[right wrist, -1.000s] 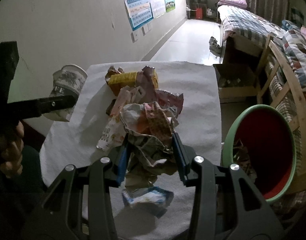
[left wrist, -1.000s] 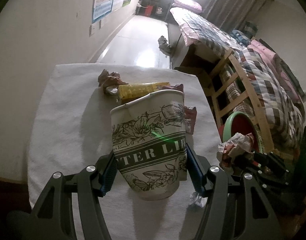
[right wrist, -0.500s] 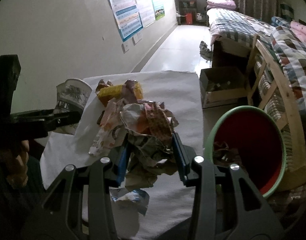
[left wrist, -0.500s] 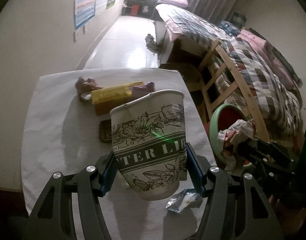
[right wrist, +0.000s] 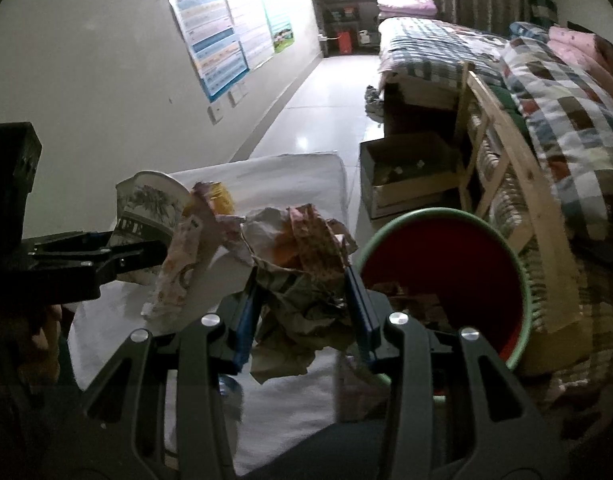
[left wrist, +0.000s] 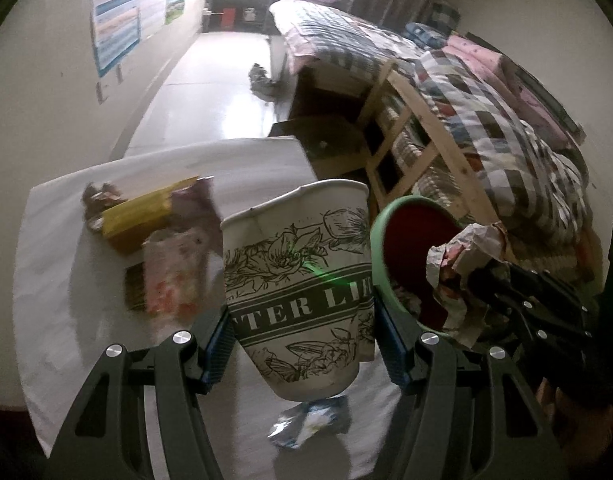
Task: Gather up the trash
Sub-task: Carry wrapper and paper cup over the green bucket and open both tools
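My left gripper [left wrist: 300, 320] is shut on a white paper cup [left wrist: 296, 276] with black floral print and holds it above the white-clothed table [left wrist: 54, 288]. The cup also shows in the right wrist view [right wrist: 146, 216]. My right gripper [right wrist: 302, 292] is shut on a crumpled paper wad [right wrist: 302, 264], held just left of the green-rimmed red bin [right wrist: 446, 264]. In the left wrist view the wad [left wrist: 466, 256] sits over the bin [left wrist: 410, 240]. A yellow box [left wrist: 142, 216], a pink wrapper [left wrist: 170, 272] and a small foil wrapper [left wrist: 310, 420] lie on the table.
A wooden bed frame [right wrist: 502, 152] with a checked quilt stands right of the bin. An open cardboard box [right wrist: 410, 172] sits on the floor beyond the table. A wall with posters [right wrist: 214, 52] runs along the left. Tiled floor [right wrist: 318, 112] extends behind.
Both grippers have moved right toward the bin, still holding the cup and the paper wad. The bin now sits closer in both views.
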